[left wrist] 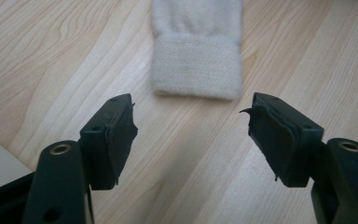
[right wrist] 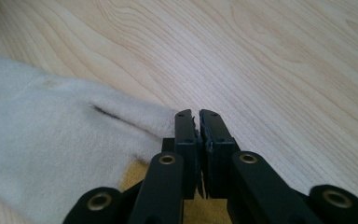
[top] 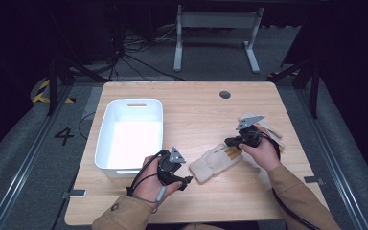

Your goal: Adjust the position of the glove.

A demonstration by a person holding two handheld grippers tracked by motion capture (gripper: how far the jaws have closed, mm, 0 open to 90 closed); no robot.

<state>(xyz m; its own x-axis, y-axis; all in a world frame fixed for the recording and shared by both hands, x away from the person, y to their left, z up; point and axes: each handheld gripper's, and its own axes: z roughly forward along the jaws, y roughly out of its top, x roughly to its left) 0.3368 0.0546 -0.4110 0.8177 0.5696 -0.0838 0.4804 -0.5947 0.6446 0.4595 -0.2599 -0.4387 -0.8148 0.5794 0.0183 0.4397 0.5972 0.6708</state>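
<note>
A lab or recording studio is suggested: a wooden table (top: pixel 191 103) is ringed by dark curtains, loose cables (top: pixel 129 55), hazard tape (top: pixel 41 91) and a floor number (top: pixel 63 136).

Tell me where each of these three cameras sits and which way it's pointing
High view: above the person's side, looking forward and down on the table; both forearms show.
Left gripper view: on the left gripper, facing the glove cuff between open jaws.
Right gripper view: on the right gripper, jaws shut beside the glove fingers.
Shared: the glove and wooden tabletop.
</note>
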